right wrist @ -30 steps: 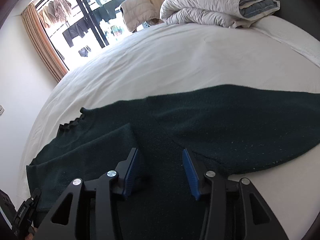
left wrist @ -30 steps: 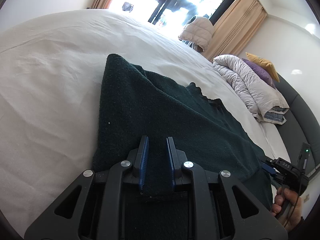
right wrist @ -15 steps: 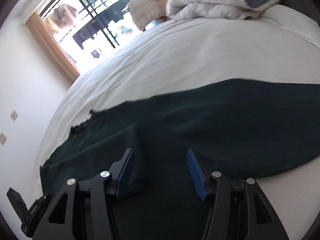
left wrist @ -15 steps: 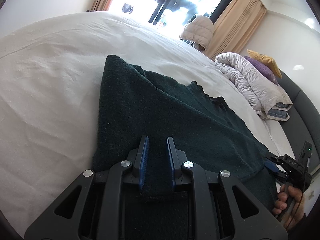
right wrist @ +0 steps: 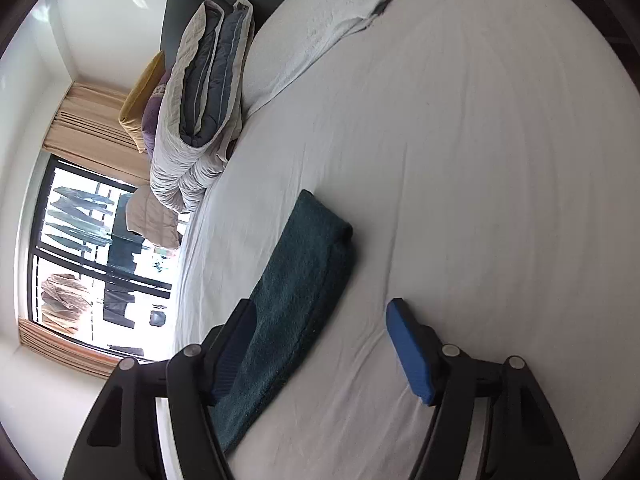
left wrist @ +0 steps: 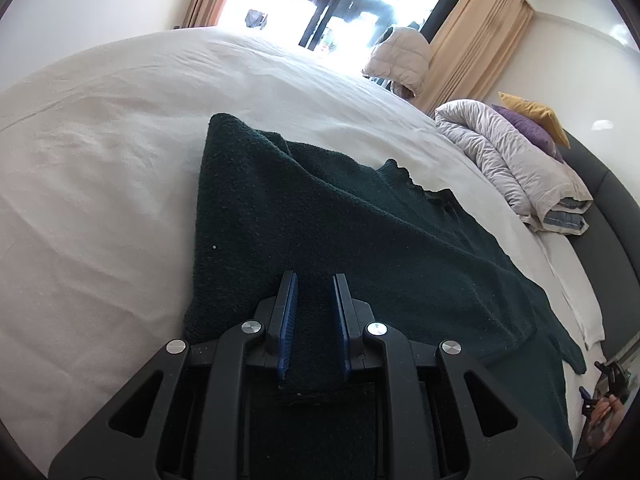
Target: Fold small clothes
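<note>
You're mid-fold: your left gripper point(left wrist: 313, 322), jaws nearly closed, pinches the near edge of the dark green sweater point(left wrist: 320, 224) spread on the bed point(left wrist: 100, 184), while your right gripper point(right wrist: 328, 344) hangs wide open and empty — next, probably grab the sleeve point(right wrist: 296, 280).

Your left gripper point(left wrist: 313, 322) sits on the near edge of the sweater point(left wrist: 320, 216), which lies spread across the bed point(left wrist: 100, 160). Beyond it a folded duvet point(left wrist: 508, 156) rests against the headboard point(left wrist: 600, 216), pillows behind it. Your right gripper point(right wrist: 324, 344) hangs above the sheet, a sleeve point(right wrist: 300, 272) just beside its left finger.
</note>
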{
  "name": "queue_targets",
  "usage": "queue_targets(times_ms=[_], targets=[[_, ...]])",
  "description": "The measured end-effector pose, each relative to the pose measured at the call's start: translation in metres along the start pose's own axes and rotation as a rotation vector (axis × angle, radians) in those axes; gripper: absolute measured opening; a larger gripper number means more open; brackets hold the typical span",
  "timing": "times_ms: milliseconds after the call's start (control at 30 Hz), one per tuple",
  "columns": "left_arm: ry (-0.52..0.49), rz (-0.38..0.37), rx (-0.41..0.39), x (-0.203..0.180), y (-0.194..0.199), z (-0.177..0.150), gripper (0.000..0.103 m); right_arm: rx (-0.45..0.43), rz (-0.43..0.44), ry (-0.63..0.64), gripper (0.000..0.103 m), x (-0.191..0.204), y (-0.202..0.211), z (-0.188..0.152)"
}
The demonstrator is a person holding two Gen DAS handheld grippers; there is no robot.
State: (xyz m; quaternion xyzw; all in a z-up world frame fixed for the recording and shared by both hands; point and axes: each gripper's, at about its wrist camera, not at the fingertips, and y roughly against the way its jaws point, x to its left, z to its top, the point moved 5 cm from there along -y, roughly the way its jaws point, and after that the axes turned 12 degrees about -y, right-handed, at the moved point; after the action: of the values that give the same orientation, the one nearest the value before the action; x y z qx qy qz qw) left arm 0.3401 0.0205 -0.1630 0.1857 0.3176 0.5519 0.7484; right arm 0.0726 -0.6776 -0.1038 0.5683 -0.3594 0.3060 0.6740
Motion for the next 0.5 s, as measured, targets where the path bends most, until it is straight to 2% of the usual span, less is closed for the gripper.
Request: queue_targets(times_ms=[100,333,433,500], targets=[[-0.006,0.007,0.002,0.000,-0.001,0.001,0.017,-0.001,-0.008,0.033,0.071,0.010,-0.012,0.003],[-0.011,0.011,0.003,0.001,-0.003,0.001,0.017,-0.014,0.025,-0.016,0.068,0.014,-0.031,0.019],[-0.010,0.009,0.002,0.001,-0.004,0.001,0.017,-0.024,0.039,-0.048,0.058,0.010,-0.034,0.027],[-0.009,0.008,0.001,0.001,-0.004,0.001,0.017,-0.017,0.035,-0.063,0.040,0.008,-0.038,0.031]])
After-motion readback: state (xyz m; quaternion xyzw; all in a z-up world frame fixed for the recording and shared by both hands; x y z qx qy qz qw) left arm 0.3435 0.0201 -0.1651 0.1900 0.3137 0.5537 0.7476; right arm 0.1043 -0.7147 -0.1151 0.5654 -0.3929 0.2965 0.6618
